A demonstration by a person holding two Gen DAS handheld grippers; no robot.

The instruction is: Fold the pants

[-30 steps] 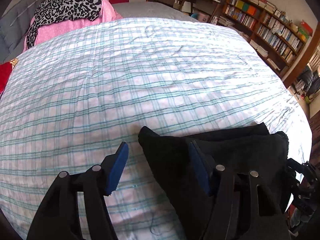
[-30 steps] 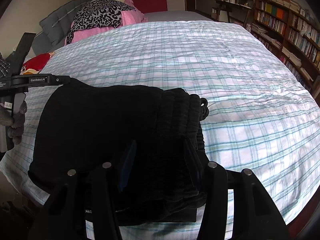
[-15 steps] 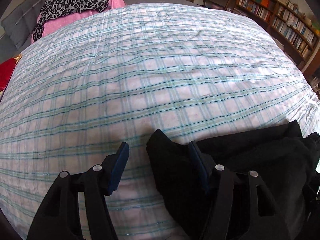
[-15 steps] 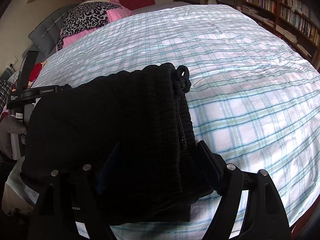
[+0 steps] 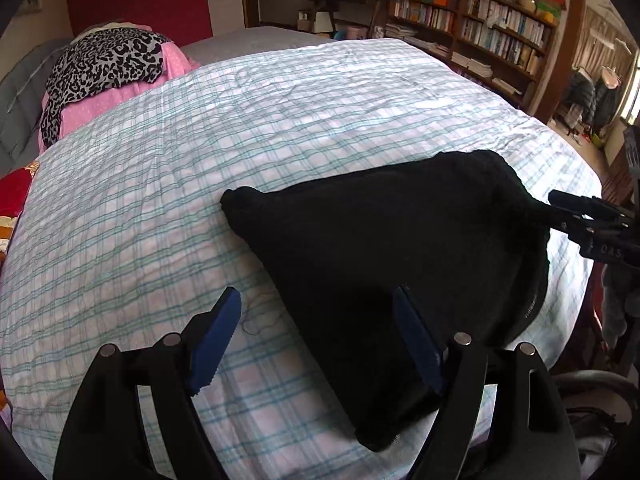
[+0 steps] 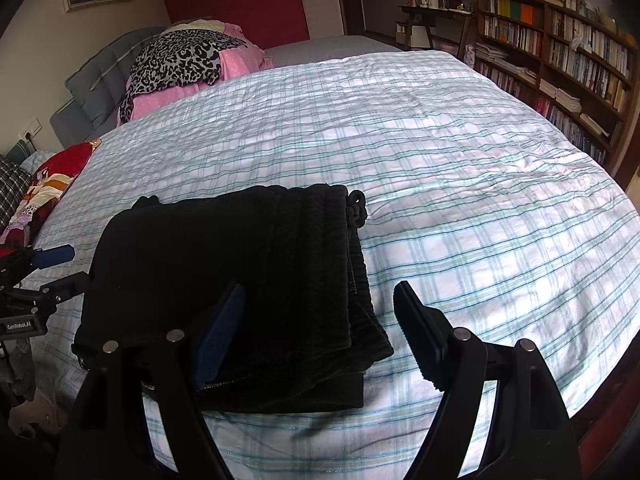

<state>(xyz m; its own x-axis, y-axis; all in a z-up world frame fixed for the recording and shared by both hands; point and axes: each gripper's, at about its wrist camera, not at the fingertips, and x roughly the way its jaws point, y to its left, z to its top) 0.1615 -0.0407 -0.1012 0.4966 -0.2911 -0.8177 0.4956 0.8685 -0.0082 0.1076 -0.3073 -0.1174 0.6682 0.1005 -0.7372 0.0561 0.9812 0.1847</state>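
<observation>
Pants (image 6: 224, 280) are black, folded into a compact stack w/ several layers, sitting near the front edge of the bed (image 6: 460, 184) on the plaid sheet; ribbed waistband faces right in the right wrist view, drawstring knot (image 6: 357, 210) poking out at the top right corner of the stack.

Going left to right in the right wrist view: left gripper (image 6: 52, 266) shows at the far left edge, just beside the left side of the stack, blue pad visible; can't tell if it touches the fabric. Next the pants themselves; then the right gripper (image 6: 320, 320) in the foreground, fingers spread wide, nothing pinched; its left blue pad (image 6: 218, 334) is over the stack, the other finger is over bare sheet right of the pants.

Left wrist view, same order: left gripper (image 5: 316, 332) also spread wide, holding nothing; left pad (image 5: 214, 340) over sheet, right pad over the near corner of the pants (image 5: 392, 272); a bit of loose thread (image 5: 256, 320) lies on the sheet btw the fingers. Right gripper (image 5: 576, 210) comes in from the far right edge, tip at the stack's right side.

Background: pink pillow (image 6: 236, 64) w/ a leopard-print cloth (image 6: 180, 60) at the head of the bed on the left; red headboard (image 6: 236, 0) behind; bookshelves (image 6: 560, 52) along the right wall.
</observation>
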